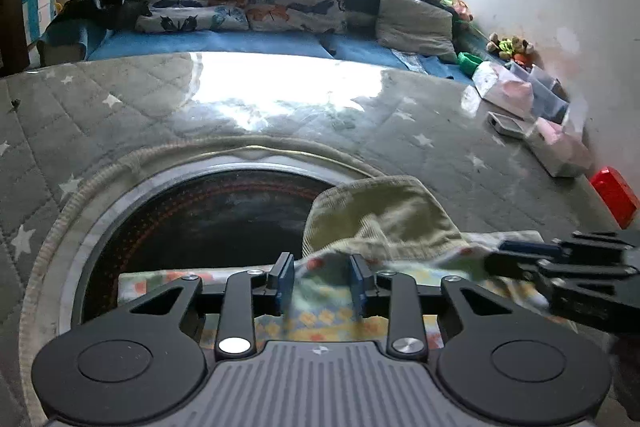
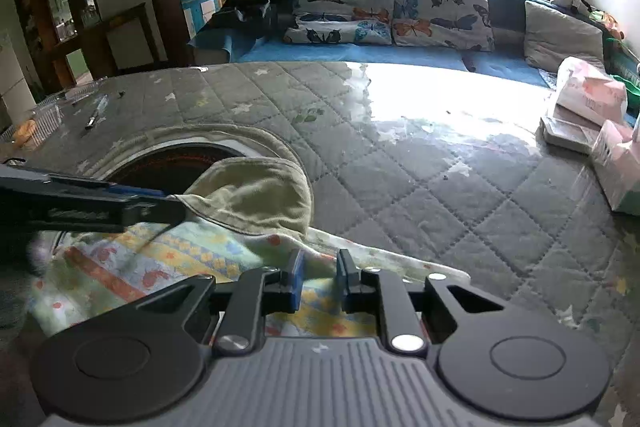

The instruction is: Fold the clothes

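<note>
While crumpled, the patterned garment (image 2: pixel 192 259) shows olive lining.

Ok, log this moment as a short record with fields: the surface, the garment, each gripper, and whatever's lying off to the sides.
surface: grey quilted star cover with a round dark opening
garment: patterned cloth with an olive part at the opening's edge
left gripper: open, fingers astride the cloth
right gripper: open, at the cloth's edge
right side: pink packages
left side: pen

Butterfly pillows (image 2: pixel 394 11) beyond quilted star-print table cover (image 2: pixel 420 163).
</note>
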